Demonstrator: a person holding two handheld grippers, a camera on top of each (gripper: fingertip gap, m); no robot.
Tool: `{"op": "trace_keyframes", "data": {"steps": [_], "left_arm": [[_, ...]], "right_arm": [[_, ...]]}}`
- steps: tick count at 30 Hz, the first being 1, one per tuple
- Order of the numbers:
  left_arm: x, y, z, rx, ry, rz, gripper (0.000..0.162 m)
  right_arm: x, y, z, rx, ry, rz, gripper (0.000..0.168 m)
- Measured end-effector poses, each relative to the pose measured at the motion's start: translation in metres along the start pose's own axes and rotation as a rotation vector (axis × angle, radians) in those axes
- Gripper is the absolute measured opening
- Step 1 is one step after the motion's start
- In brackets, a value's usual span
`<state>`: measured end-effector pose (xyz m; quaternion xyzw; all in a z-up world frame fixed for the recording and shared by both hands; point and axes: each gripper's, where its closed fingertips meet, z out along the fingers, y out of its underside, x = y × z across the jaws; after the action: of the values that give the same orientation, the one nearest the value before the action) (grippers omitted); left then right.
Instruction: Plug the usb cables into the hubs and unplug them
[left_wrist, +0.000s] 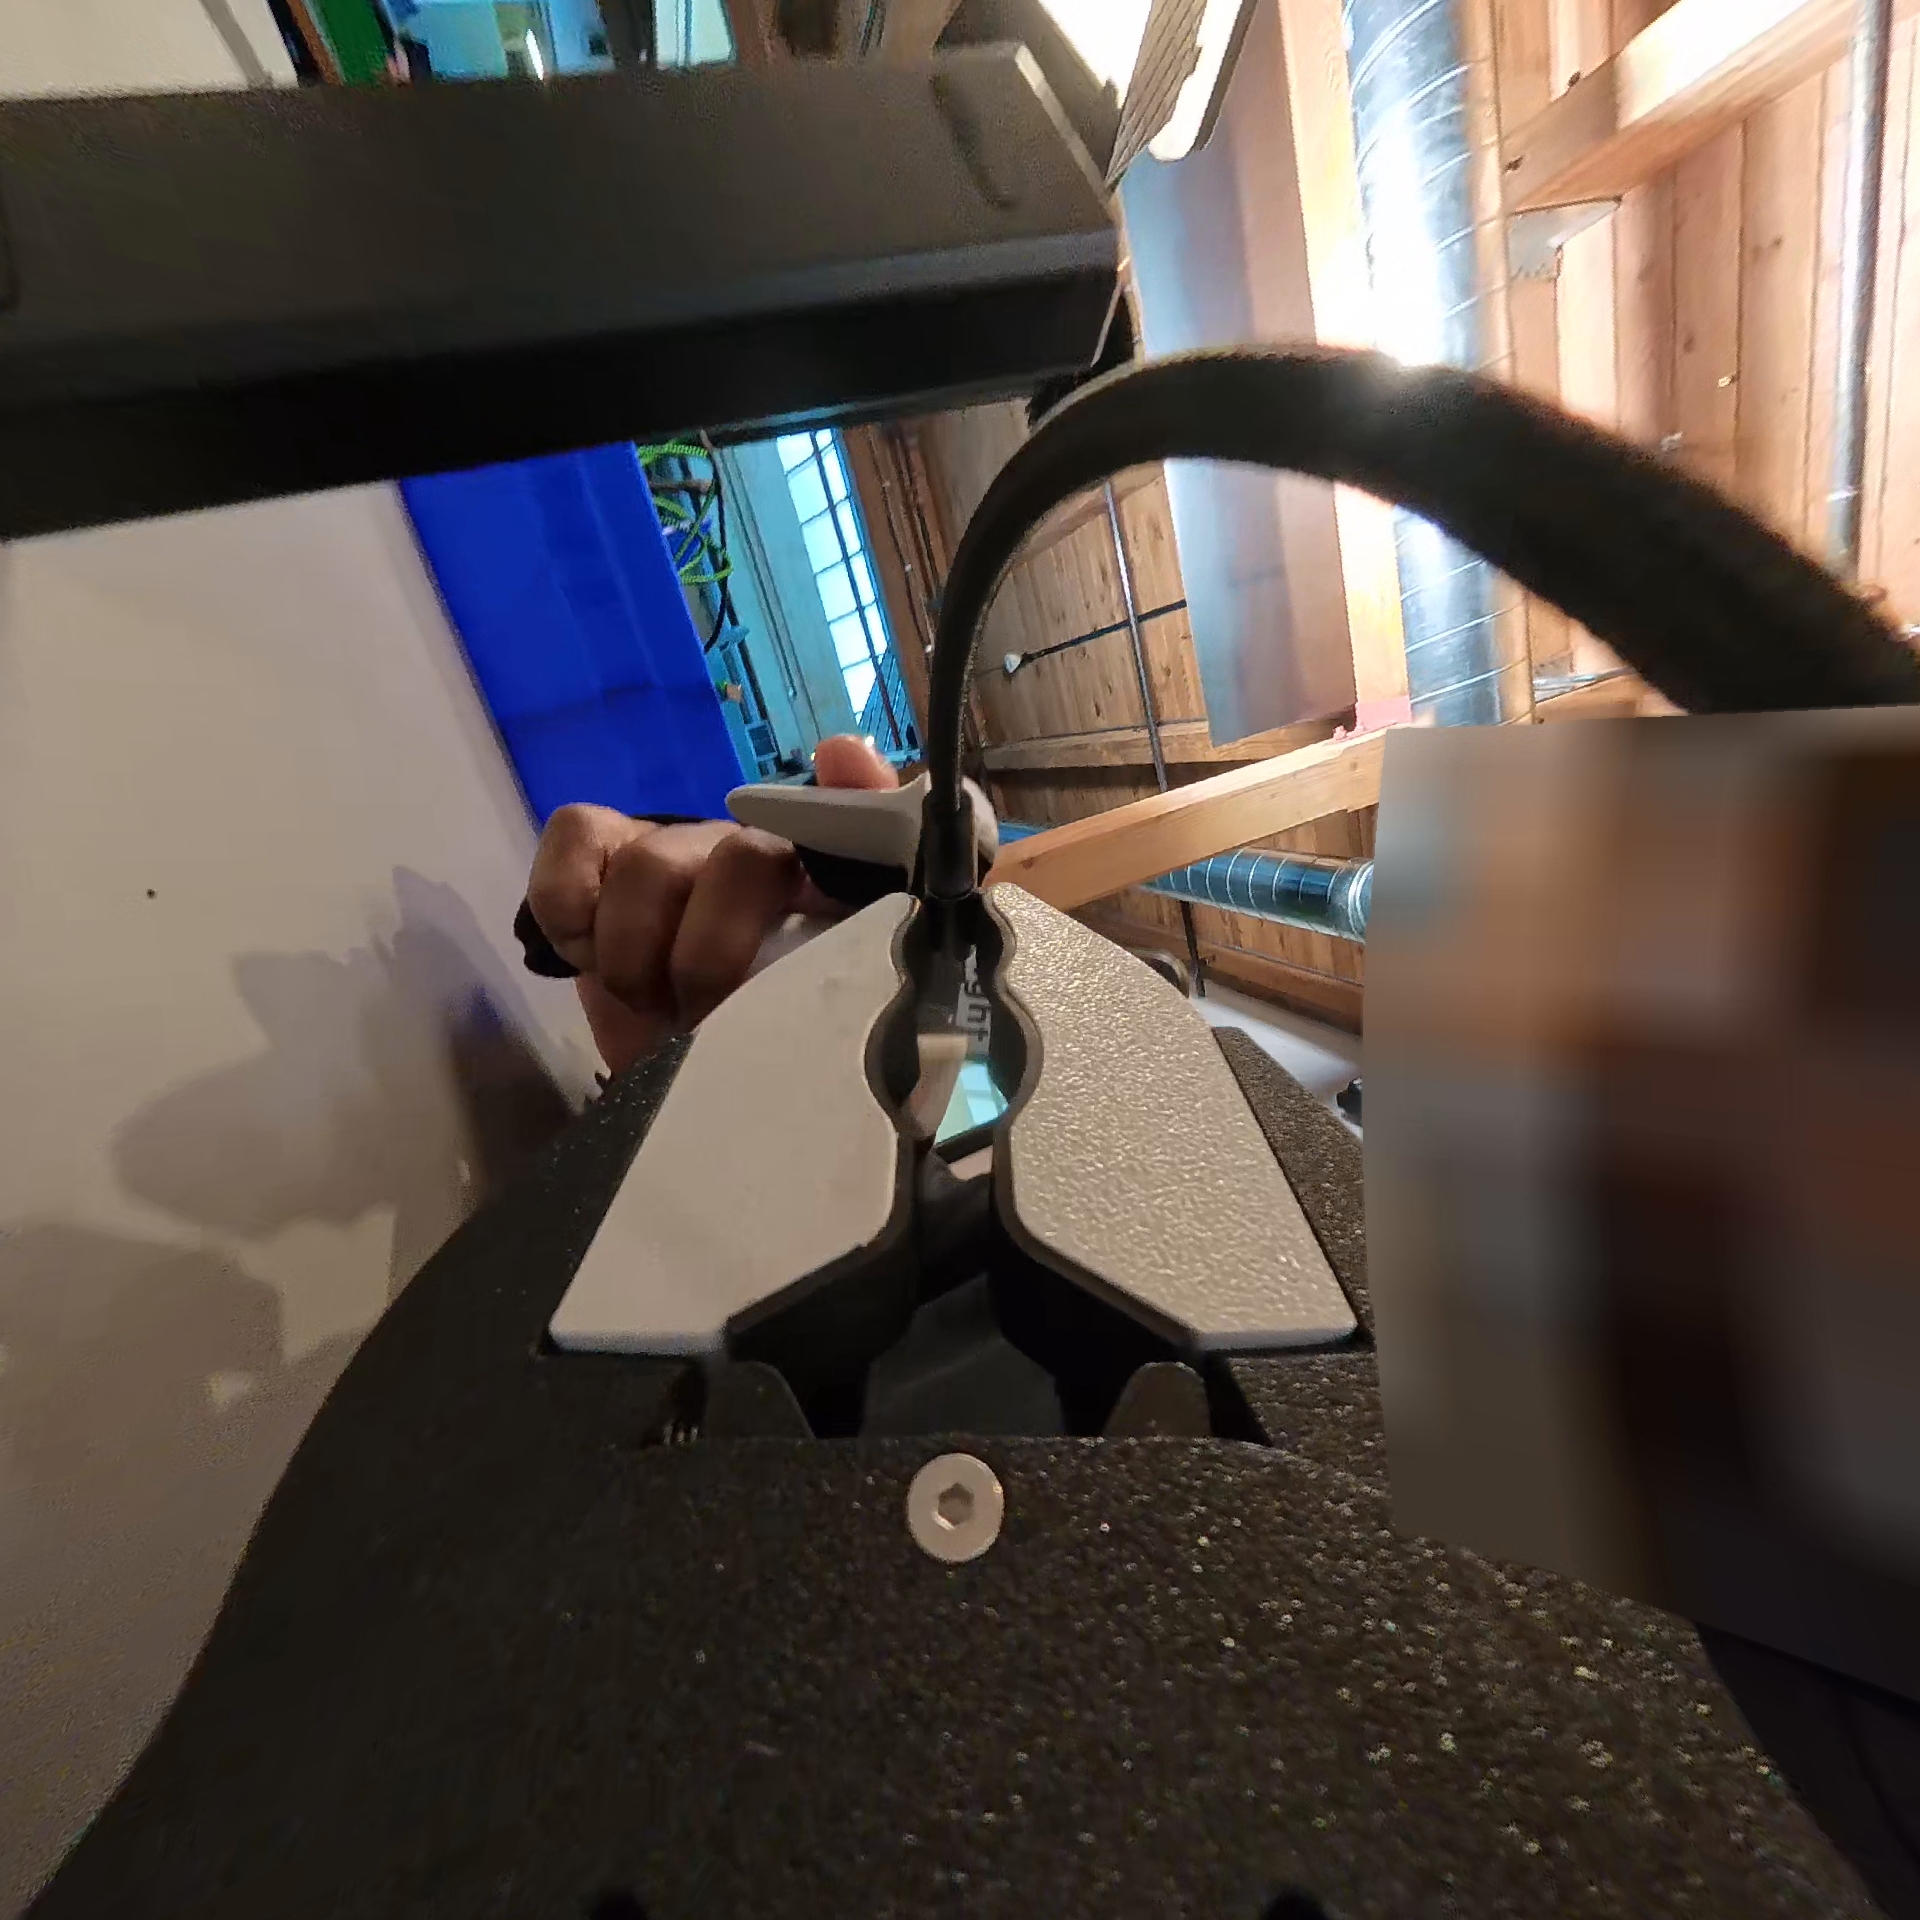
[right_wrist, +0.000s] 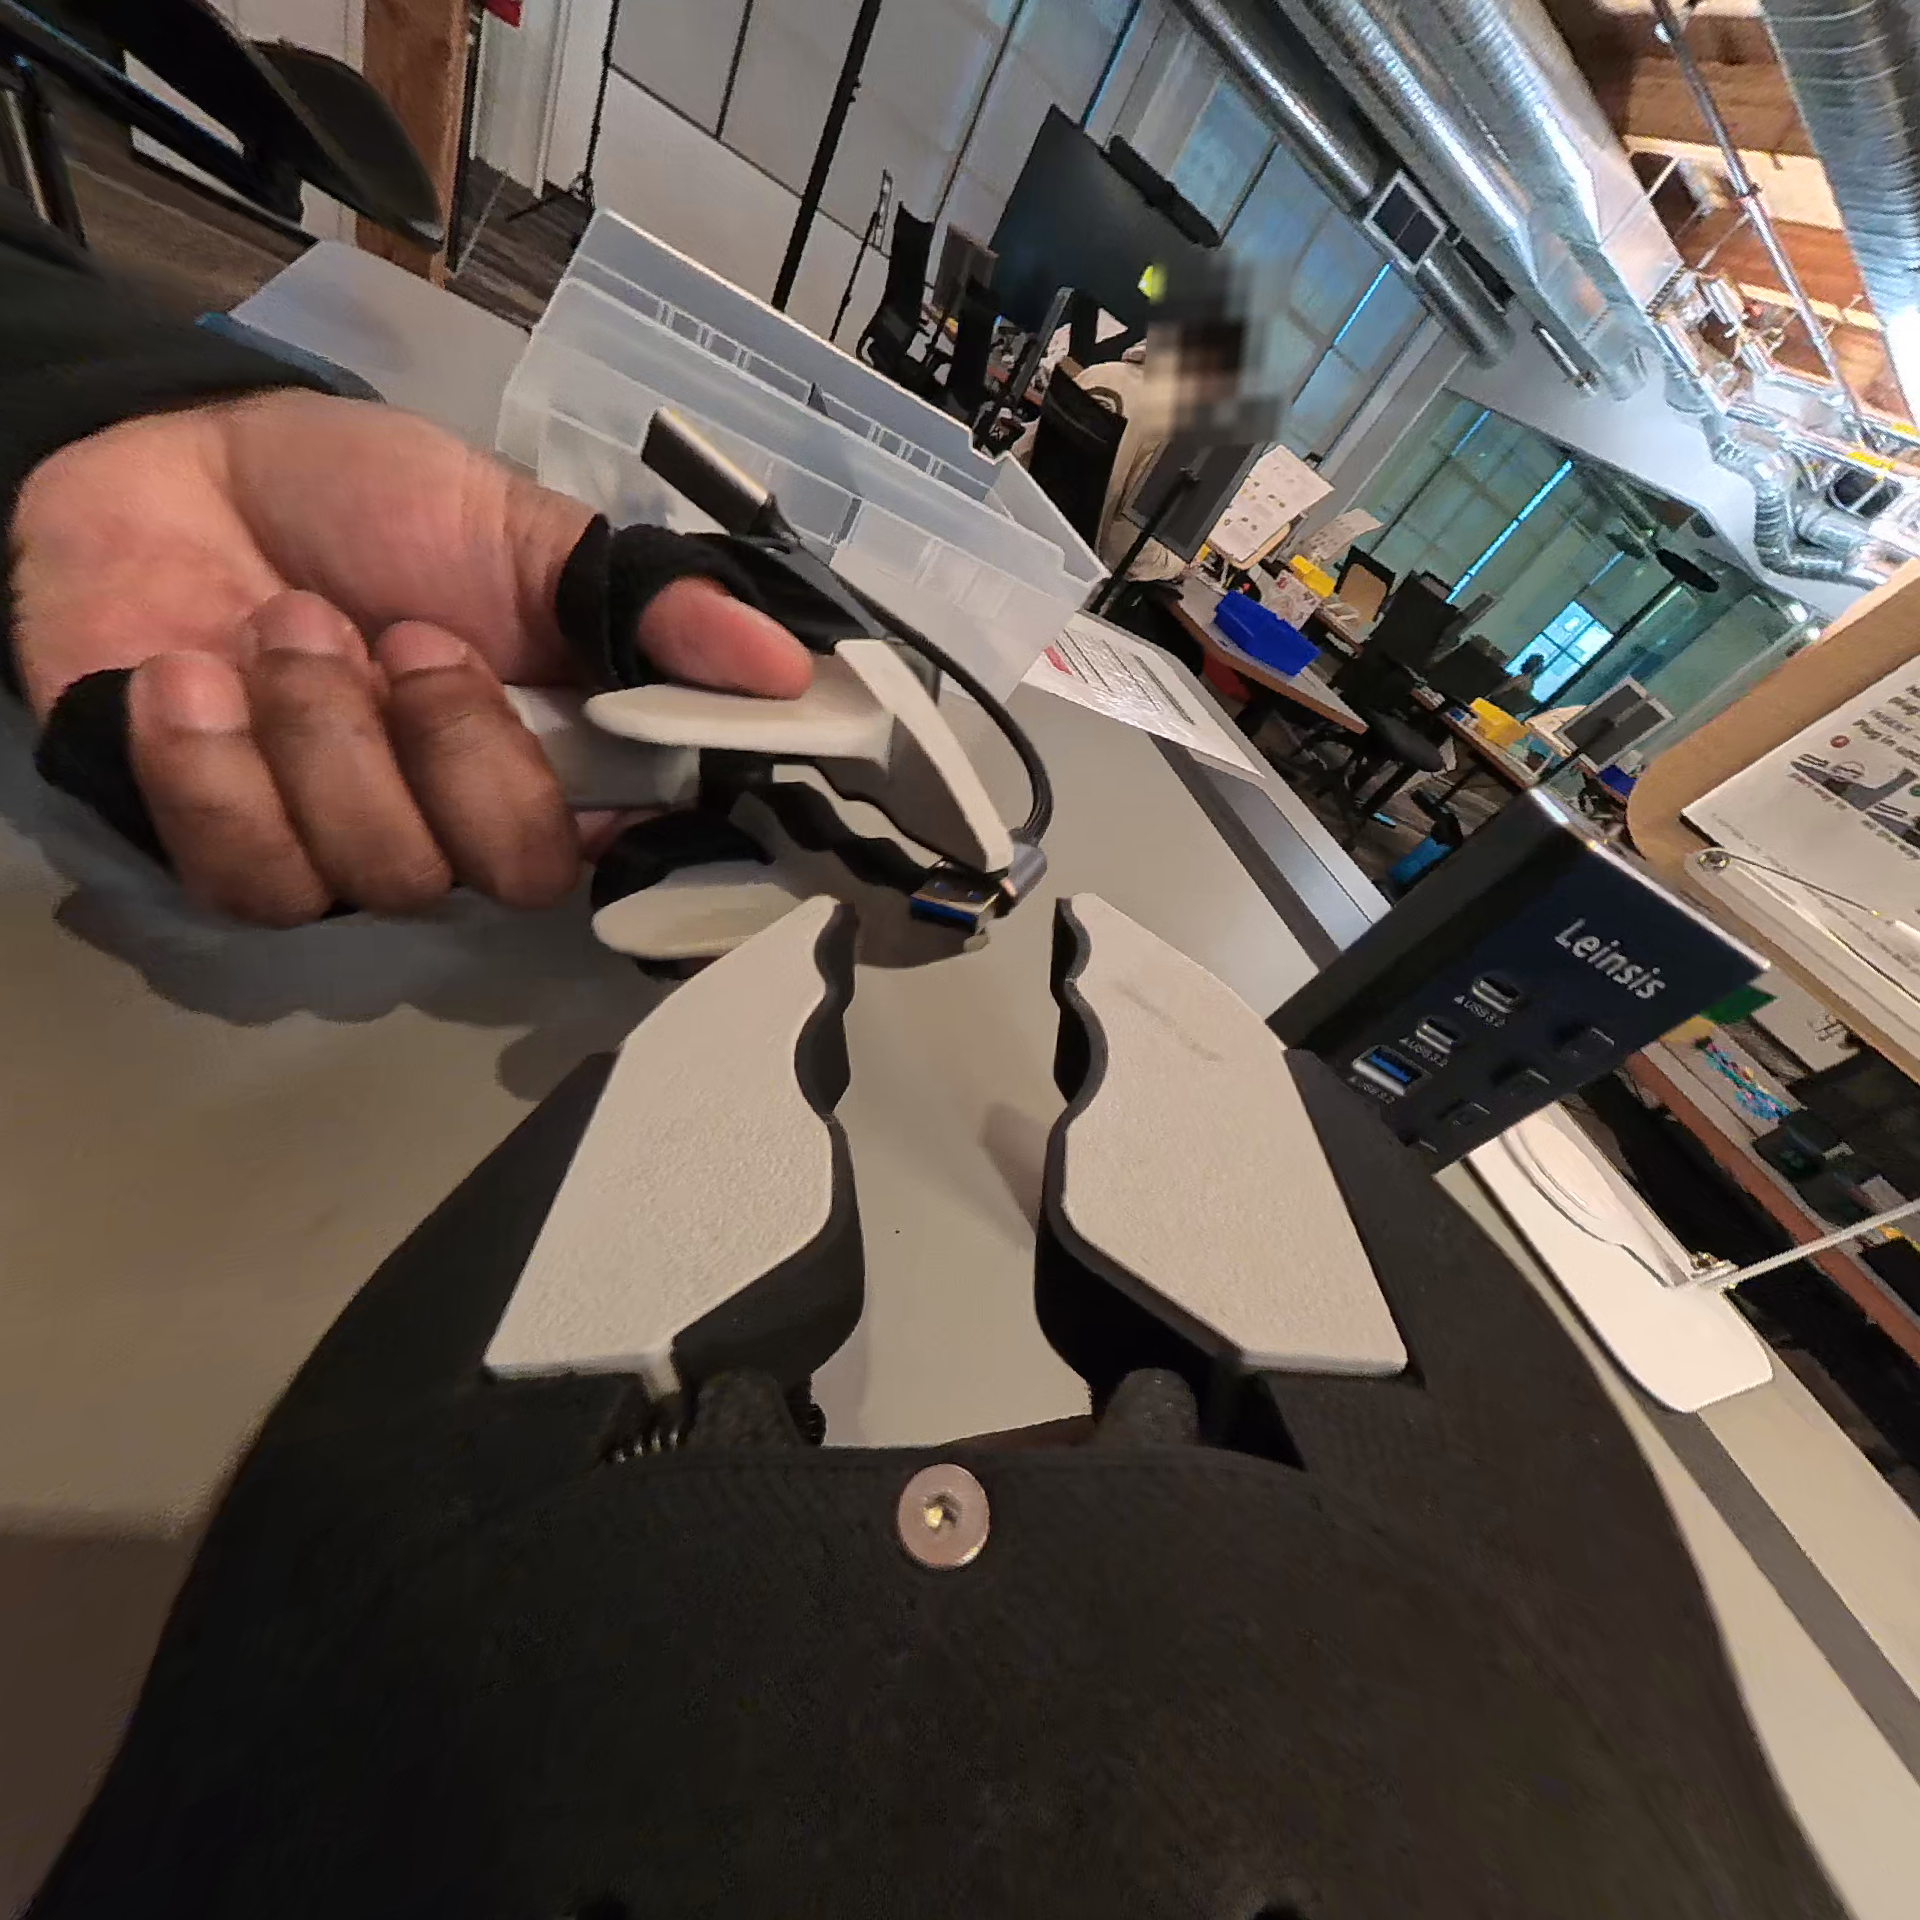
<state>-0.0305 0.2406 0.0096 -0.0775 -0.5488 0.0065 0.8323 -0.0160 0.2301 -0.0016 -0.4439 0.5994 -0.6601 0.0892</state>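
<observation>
A black usb cable (left_wrist: 940, 862) was clamped at frame centre by the left claw (left_wrist: 951, 940). The right claw (right_wrist: 951, 935) was held apart, with the dark hub (right_wrist: 1507, 997) seen at right above the grey tabletop (right_wrist: 260, 1091).

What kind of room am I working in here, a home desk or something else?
Most likely an open-plan lab or workshop office, not a home. Exposed metal ducting runs overhead, rows of desks with black office chairs and parts bins fill the background, and a clear plastic organiser box sits on the grey worktable.

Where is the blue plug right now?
In the right wrist view, the blue USB plug sticks out of the left claw, just past the open right claw and left of the dark USB hub.
</observation>
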Motion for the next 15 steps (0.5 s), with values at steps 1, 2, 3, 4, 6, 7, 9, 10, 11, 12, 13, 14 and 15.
{"op": "trace_keyframes", "data": {"steps": [1,2,3,4,6,7,9,10,11,12,13,14,15], "left_arm": [[-0.003,0.004,0.001,-0.022,-0.011,-0.005,0.008],[-0.006,0.008,0.002,-0.045,-0.021,-0.008,0.008],[-0.008,0.010,0.002,-0.066,-0.026,-0.015,0.008],[-0.011,0.012,0.002,-0.087,-0.041,-0.020,0.008],[-0.016,0.016,0.002,-0.136,-0.087,-0.005,0.008],[-0.018,0.018,0.001,-0.166,-0.114,0.014,0.008],[-0.025,0.021,-0.003,-0.251,-0.212,0.093,0.008],[-0.029,0.022,-0.008,-0.301,-0.273,0.151,0.008],[-0.033,0.022,-0.014,-0.360,-0.336,0.212,0.008],[-0.038,0.021,-0.021,-0.427,-0.411,0.279,0.008],[-0.041,0.020,-0.029,-0.496,-0.485,0.351,0.008],[-0.043,0.019,-0.035,-0.565,-0.544,0.407,0.008],[-0.042,0.019,-0.040,-0.631,-0.580,0.438,0.008]], "right_arm": [[0.000,0.000,-0.002,0.013,-0.009,0.017,0.032],[-0.001,0.001,-0.003,0.025,-0.032,0.038,0.029],[-0.005,0.002,-0.005,0.032,-0.071,0.058,0.028],[-0.008,0.005,-0.006,0.034,-0.102,0.069,0.027],[-0.011,0.009,-0.008,0.024,-0.133,0.049,0.028],[-0.013,0.010,-0.009,0.016,-0.144,0.026,0.028],[-0.017,0.014,-0.011,-0.012,-0.173,-0.023,0.031],[-0.019,0.016,-0.012,-0.028,-0.185,-0.038,0.033],[-0.021,0.017,-0.014,-0.038,-0.195,-0.052,0.034],[-0.023,0.017,-0.016,-0.041,-0.202,-0.074,0.033],[-0.025,0.017,-0.018,-0.043,-0.206,-0.107,0.032],[-0.028,0.018,-0.020,-0.050,-0.214,-0.152,0.031],[-0.032,0.019,-0.021,-0.060,-0.224,-0.203,0.031]]}}
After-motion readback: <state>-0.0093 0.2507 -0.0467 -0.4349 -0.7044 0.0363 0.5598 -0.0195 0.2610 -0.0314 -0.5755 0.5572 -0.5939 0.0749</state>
